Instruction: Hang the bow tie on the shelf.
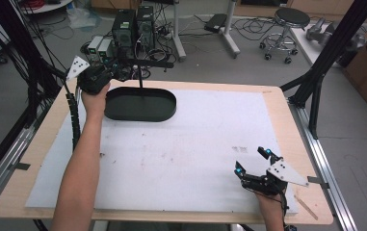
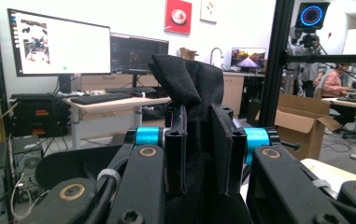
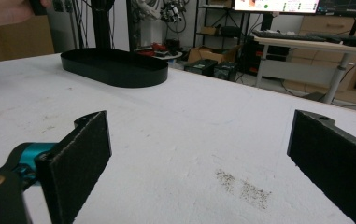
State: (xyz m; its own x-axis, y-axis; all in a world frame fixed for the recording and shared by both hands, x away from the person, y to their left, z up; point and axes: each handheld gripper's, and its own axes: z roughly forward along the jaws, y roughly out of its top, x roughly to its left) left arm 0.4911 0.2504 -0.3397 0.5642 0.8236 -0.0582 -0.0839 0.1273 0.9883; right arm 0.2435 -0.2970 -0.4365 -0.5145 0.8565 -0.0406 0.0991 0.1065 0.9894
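High view: the surface (image 1: pixel 277 103) is a light wooden top covered by a white mat (image 1: pixel 186 149). A black oval tray (image 1: pixel 140 104) sits at the far left of the mat, with a thin black post rising from its far edge. The left tongs (image 1: pixel 118 70) are held in the air at the far left corner, just beyond and to the left of the tray, with the person's left hand (image 1: pixel 96 98) wrapped around the handle and a grey three-cornered plate on top. What they hold is too dark to make out here. The right tongs (image 1: pixel 252 161) rest low over the near right part of the mat, well apart from the tray, their two blue-tipped jaws spread.

Left gripper view: the left tongs (image 2: pixel 198 140) are pressed together on a piece of black cloth (image 2: pixel 189 86), which is folded and bunches upward out of the jaws. Behind it are monitors on a desk, a black frame post and an open cardboard box.

Right gripper view: the right tongs (image 3: pixel 199 154) stand wide apart, with nothing between the padded jaws but bare white mat (image 3: pixel 180 126) and a patch of dark specks. The black oval tray (image 3: pixel 115 66) lies farther off at the upper left, seemingly empty.
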